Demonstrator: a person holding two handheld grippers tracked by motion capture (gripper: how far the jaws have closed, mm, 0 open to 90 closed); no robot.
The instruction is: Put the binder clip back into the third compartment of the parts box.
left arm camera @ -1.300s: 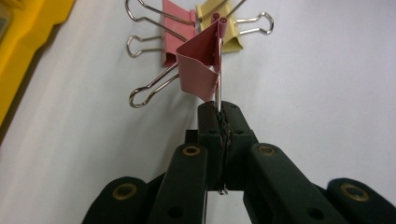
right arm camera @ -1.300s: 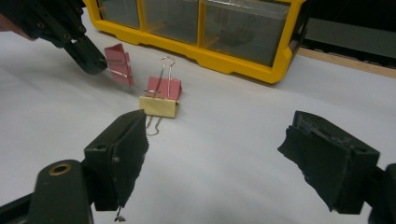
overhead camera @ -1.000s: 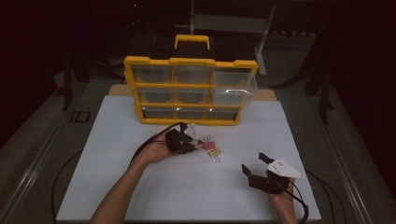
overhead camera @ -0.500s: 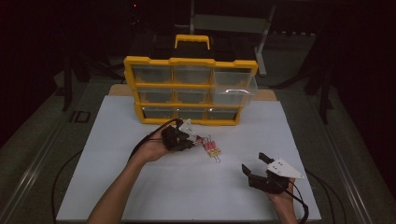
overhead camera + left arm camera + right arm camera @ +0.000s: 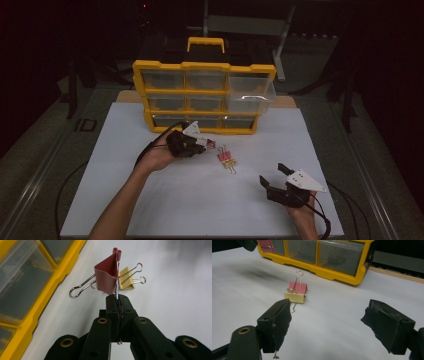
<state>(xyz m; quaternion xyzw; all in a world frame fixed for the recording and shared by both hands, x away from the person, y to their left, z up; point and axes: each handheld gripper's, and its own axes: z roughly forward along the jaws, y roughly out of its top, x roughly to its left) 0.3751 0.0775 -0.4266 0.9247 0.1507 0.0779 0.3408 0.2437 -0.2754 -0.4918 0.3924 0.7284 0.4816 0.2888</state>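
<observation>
Above the white mat, left gripper (image 5: 202, 144) clenched on a red binder clip (image 5: 107, 280), lifted near the yellow drawer organizer (image 5: 204, 96).
Pink and yellow clips (image 5: 227, 160) lie mid-mat just beside it. Right gripper (image 5: 272, 181) rests near the mat's front edge, jaws spread wide, nothing between; bare mat (image 5: 200, 200) surrounds it.

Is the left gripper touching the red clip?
Touching. In the left gripper view, the left gripper has its jaws shut on a wire handle of the red clip, holding it above the white table.
</observation>
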